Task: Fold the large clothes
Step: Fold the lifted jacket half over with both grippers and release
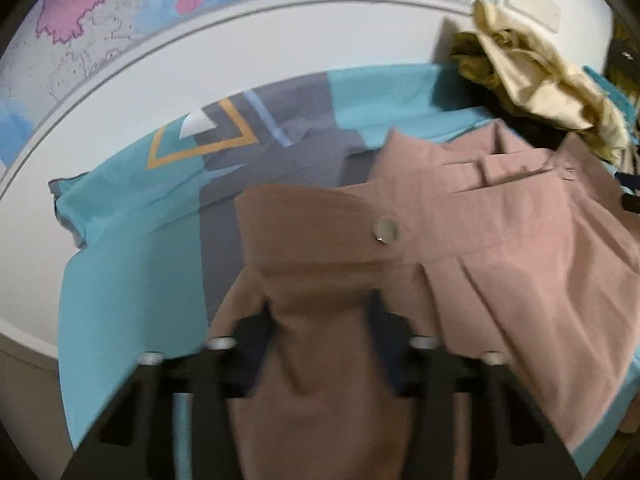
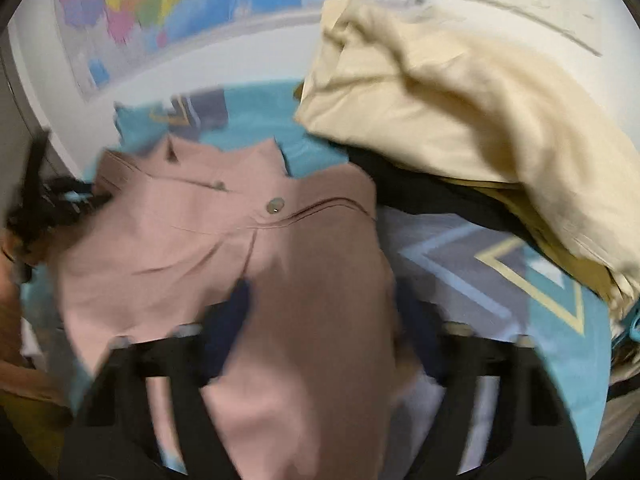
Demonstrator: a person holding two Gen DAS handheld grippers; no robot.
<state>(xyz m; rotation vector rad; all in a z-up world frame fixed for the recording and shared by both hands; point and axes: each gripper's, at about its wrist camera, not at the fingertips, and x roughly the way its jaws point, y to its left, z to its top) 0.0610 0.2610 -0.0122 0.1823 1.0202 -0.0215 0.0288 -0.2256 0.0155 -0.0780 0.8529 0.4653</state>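
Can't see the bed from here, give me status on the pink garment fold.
Both grippers straddling pink garment, grip unclear. Cream clothes pile crowds far corner.

- A garment (image 1: 460, 216) lies spread on a bed sheet (image 1: 132, 264), its waistband toward the far wall.
- A button (image 1: 385, 230) sits on the waistband, near the middle.
- A heap of clothes (image 1: 536, 88) lies behind the garment, to the right, against the wall.
- A wall map (image 1: 100, 12) hangs behind the bed, to the left.
- In the right wrist view the heap (image 2: 460, 112) overhangs the sheet (image 2: 520, 280) right of the garment (image 2: 180, 240).
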